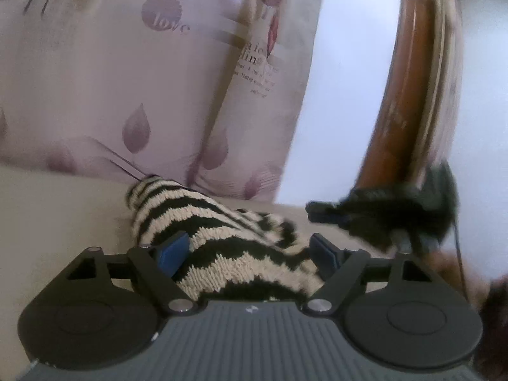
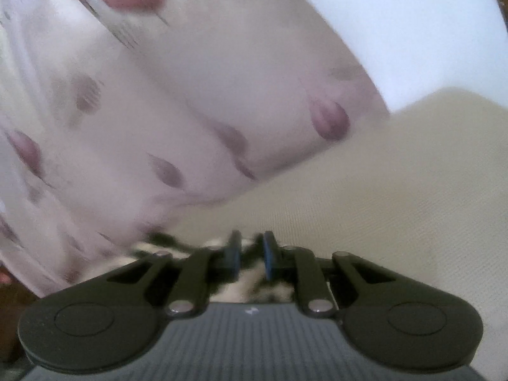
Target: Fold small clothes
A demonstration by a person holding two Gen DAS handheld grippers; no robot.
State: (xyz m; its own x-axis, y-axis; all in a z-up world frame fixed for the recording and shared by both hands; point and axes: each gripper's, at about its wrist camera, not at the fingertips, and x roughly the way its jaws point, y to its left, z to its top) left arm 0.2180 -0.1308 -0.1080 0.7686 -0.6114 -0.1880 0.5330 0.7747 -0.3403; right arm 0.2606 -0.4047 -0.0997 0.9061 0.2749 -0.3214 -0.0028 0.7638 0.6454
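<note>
In the left wrist view, the left gripper [image 1: 250, 247] has its blue-padded fingers spread wide, and a black-and-cream zigzag knitted garment [image 1: 219, 238] lies between them on a cream bed surface [image 1: 63, 216], bunched into a ridge that runs away from the camera. The garment fills the gap but the pads do not squeeze it. Behind it stands a pale pink pillow [image 1: 111, 79] printed with purple leaves and the word "love", close to the garment's far end. To the right, the blurred right gripper [image 1: 320, 211] reaches in over the surface, with a brown wooden post [image 1: 409, 89] rising behind it. In the right wrist view, heavily blurred, the right gripper [image 2: 250, 254] has its fingers drawn close with a narrow gap; the knitted garment [image 2: 250, 282] shows beneath and between them, though whether they pinch it cannot be told. The pillow [image 2: 158, 111] crowds the left, the cream surface [image 2: 397, 190] the right.
</note>
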